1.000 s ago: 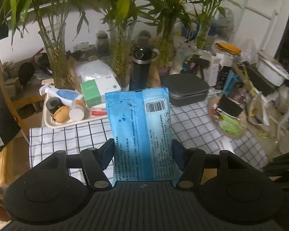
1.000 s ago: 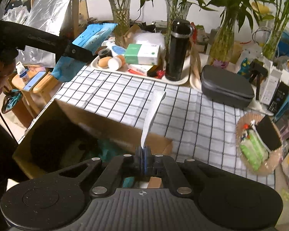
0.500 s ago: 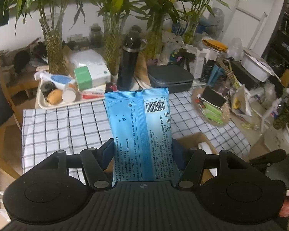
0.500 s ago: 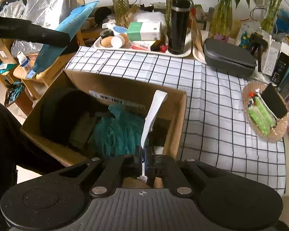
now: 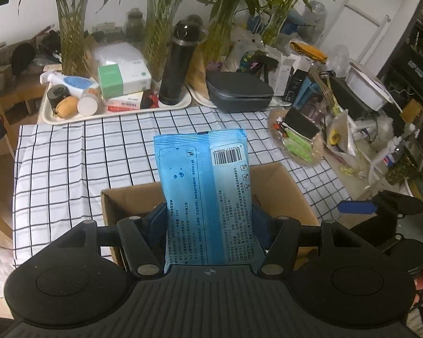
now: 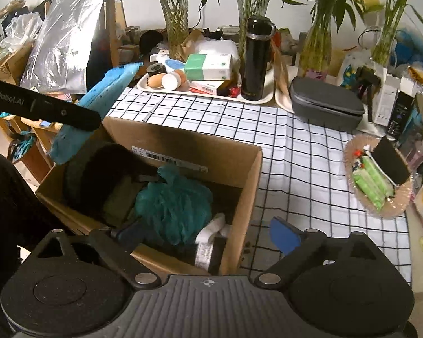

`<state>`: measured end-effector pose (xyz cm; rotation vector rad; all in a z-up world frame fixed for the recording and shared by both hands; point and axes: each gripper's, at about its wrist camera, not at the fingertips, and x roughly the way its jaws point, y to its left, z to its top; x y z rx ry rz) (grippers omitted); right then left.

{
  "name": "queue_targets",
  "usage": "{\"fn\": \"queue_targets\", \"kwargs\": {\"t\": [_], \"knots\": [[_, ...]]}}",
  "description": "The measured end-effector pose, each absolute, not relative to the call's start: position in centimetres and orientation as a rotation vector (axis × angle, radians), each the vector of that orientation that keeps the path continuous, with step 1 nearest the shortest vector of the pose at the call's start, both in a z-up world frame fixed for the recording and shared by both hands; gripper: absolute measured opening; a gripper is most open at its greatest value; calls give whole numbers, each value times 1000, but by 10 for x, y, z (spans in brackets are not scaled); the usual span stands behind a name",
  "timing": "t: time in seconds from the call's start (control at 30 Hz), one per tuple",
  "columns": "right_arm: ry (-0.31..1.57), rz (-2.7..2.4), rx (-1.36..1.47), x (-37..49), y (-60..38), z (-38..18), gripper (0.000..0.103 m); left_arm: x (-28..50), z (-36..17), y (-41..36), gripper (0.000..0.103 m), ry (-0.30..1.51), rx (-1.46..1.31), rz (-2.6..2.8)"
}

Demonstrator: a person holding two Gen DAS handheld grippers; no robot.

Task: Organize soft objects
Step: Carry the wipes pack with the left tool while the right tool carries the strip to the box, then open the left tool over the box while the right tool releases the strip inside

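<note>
My left gripper [image 5: 208, 219] is shut on a blue wipes pack [image 5: 203, 191], which stands upright above the open cardboard box [image 5: 127, 194]. The right wrist view shows the same pack [image 6: 104, 93] at the left, over the box's far left corner [image 6: 183, 146]. My right gripper [image 6: 203, 233] hangs over the box's near right corner; its jaws are opening wide and hold nothing. Below them a white strip-like item [image 6: 214, 225] lies in the box beside a teal mesh puff [image 6: 174, 205] and dark soft things. The right gripper's blue pad [image 5: 355, 207] shows at the right of the left wrist view.
The box sits at the near edge of a checked tablecloth [image 6: 296, 152]. Behind stand a tray [image 6: 200, 91] of bottles and cartons, a black flask [image 6: 255, 56], a grey case [image 6: 324, 107], glass vases with bamboo, and a woven basket [image 6: 378, 180] at the right.
My right gripper opened and the white strip fell into the box. Both grippers drew back over the box; the blue pack stayed gripped in the left one.
</note>
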<state>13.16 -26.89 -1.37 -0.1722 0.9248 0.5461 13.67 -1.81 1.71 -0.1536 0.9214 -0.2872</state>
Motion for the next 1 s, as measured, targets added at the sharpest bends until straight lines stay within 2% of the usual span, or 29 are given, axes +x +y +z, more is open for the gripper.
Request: {"fn": "queue_targets", "kwargs": {"t": [0.17,0.37,0.43,0.5,0.87,0.97,1.0], "knots": [[901,544,-170,128,-272,-11,97,143,2,-18,63,959,-257,-323],[893,525,-155,126,-274,-12,100,140,-20,-19,69,974,-238,-272],[887,521,-160,124,-274,-13,103,137,-20,-17,78,967,-230,-250],[878,516,-163,122,-275,-12,103,134,-19,-15,83,949,-235,-234],[820,471,-164,118,-272,-8,103,110,7,-16,84,821,-113,-121],[800,463,-159,116,-270,-8,103,101,10,-17,93,783,-65,-99],[792,461,-161,114,-269,-8,103,98,10,-17,101,769,-56,-95]]}}
